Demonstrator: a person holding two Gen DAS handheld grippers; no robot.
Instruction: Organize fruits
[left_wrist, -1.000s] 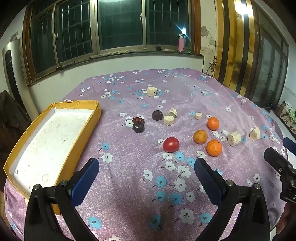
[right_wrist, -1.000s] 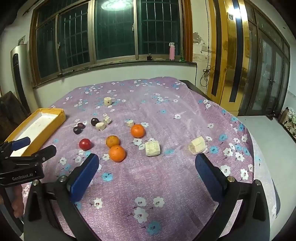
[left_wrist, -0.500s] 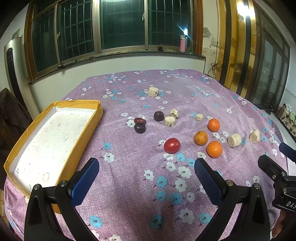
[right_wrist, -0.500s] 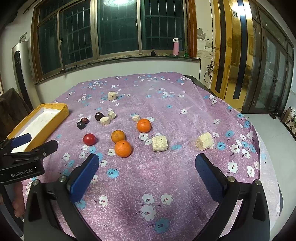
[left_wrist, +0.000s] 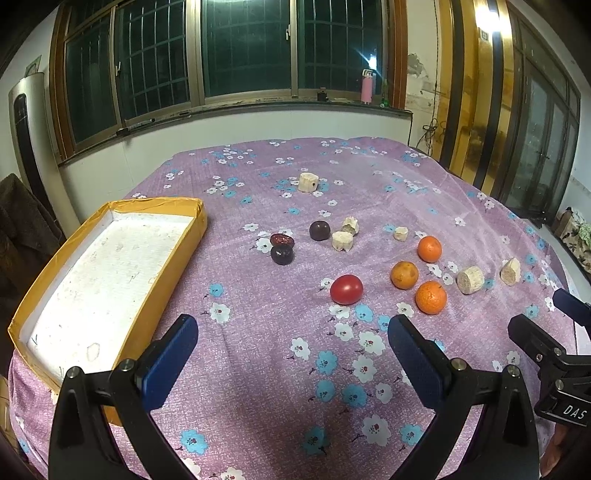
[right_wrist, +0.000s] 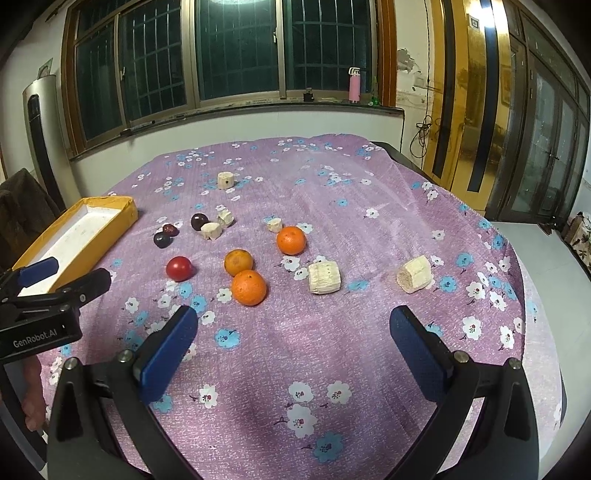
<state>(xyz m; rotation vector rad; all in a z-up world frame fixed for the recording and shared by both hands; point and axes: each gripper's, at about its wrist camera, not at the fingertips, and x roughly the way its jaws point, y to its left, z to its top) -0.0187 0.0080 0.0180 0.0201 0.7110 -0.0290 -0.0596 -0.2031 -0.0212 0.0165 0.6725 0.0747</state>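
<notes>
On the purple flowered cloth lie a red tomato (left_wrist: 346, 289) (right_wrist: 179, 268), three oranges (left_wrist: 430, 297) (right_wrist: 249, 287), dark plums (left_wrist: 282, 255) (right_wrist: 162, 239) and several pale banana-like chunks (left_wrist: 470, 280) (right_wrist: 324, 277). A yellow box with a white bottom (left_wrist: 110, 273) (right_wrist: 122, 214) stands at the left, with nothing in it. My left gripper (left_wrist: 291, 347) is open and empty, short of the tomato. My right gripper (right_wrist: 293, 334) is open and empty, short of the nearest orange. Each gripper shows at the edge of the other's view (left_wrist: 550, 332) (right_wrist: 55, 280).
The table's right edge (right_wrist: 532, 295) drops to the floor. A wall with windows stands behind the table. A dark chair back (left_wrist: 22, 221) is at the left of the box. A pink bottle (right_wrist: 354, 88) stands on the sill.
Both grippers have shifted slightly; the fruit sits a little lower and nearer in both views. Nothing on the table has moved.
</notes>
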